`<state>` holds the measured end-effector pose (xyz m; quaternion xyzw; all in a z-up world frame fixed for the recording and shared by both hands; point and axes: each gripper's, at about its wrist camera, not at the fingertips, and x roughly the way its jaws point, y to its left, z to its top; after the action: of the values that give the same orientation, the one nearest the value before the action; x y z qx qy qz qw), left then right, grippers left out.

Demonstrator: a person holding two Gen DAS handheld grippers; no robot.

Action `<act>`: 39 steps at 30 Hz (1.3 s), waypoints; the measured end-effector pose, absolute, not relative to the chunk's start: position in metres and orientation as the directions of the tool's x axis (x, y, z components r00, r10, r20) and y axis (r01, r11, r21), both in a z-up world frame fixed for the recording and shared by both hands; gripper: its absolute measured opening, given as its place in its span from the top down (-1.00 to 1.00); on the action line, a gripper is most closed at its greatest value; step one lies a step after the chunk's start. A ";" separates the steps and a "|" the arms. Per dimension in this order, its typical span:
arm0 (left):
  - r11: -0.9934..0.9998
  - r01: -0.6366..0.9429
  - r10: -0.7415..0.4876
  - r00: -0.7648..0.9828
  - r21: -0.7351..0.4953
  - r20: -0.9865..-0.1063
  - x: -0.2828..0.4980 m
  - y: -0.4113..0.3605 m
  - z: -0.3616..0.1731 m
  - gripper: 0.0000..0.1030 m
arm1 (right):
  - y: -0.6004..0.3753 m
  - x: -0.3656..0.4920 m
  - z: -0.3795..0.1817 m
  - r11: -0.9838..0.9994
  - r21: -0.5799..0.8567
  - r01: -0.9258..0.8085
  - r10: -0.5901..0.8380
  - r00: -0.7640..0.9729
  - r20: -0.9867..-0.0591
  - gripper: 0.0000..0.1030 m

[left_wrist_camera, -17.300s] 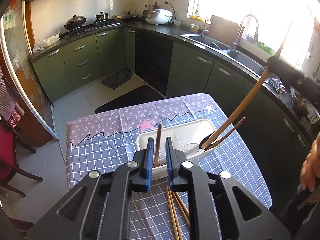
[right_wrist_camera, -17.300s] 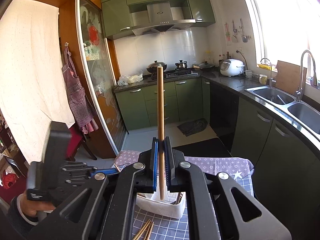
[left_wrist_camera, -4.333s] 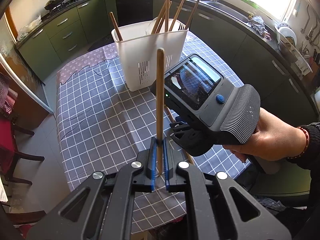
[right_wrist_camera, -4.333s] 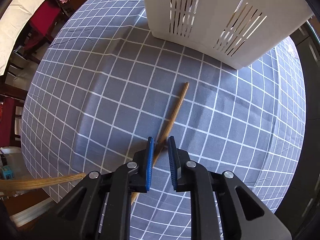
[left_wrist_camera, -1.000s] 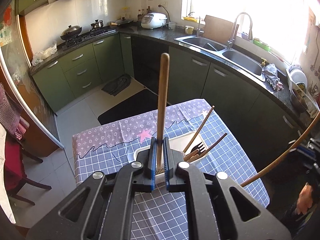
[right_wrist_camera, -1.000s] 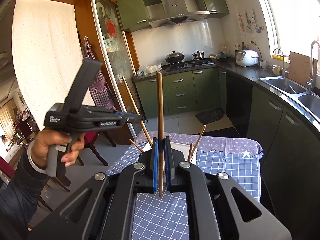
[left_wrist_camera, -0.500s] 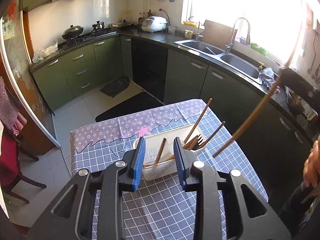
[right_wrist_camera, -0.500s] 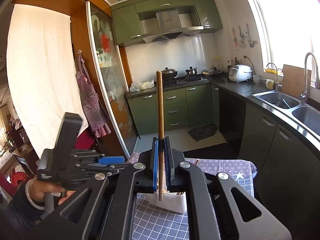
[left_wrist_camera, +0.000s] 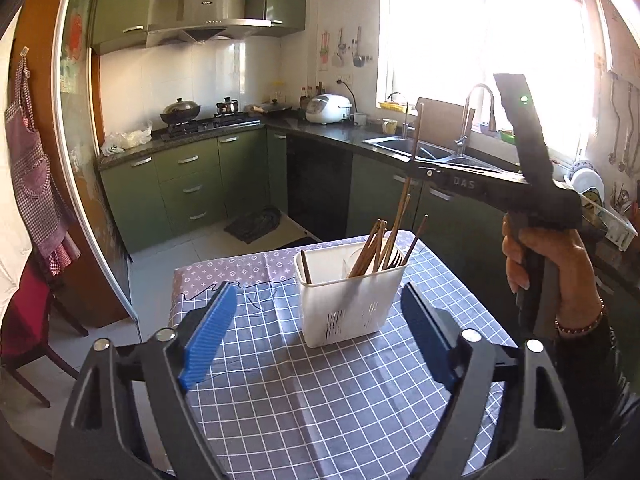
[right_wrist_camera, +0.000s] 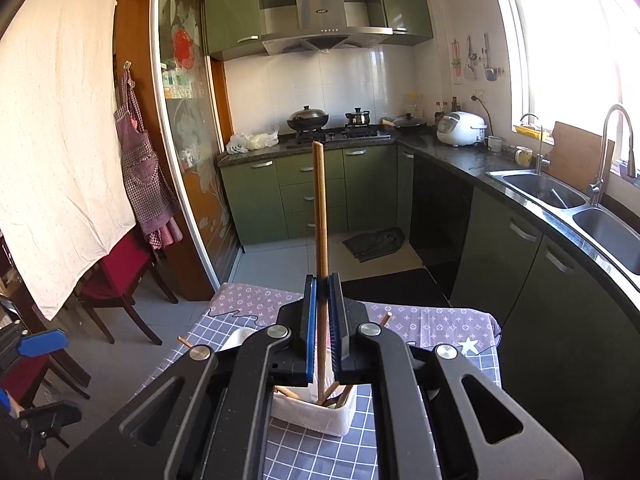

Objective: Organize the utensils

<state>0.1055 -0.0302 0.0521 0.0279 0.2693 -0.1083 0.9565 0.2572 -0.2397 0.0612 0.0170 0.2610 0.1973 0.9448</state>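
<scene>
Item: my right gripper (right_wrist_camera: 323,336) pinches one wooden chopstick (right_wrist_camera: 320,216) upright above the white utensil holder (left_wrist_camera: 352,300) mid-table, ready to drop. My left gripper (left_wrist_camera: 316,336), just opened, is empty.

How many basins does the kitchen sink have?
2. The far basin and the near basin lie side by side in the dark counter.
</scene>
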 end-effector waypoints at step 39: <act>0.996 0.072 -0.087 0.865 -0.048 -0.495 -0.002 -0.023 -0.010 -0.86 | -0.303 -0.015 -0.013 0.956 0.076 -0.284 0.293 0.895 -0.336 -0.91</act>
<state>-0.0024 -0.0235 -0.0104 -0.0141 0.2569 -0.0412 0.9654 -0.0151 -0.3033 -0.0126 0.0126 0.1747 0.1482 0.9733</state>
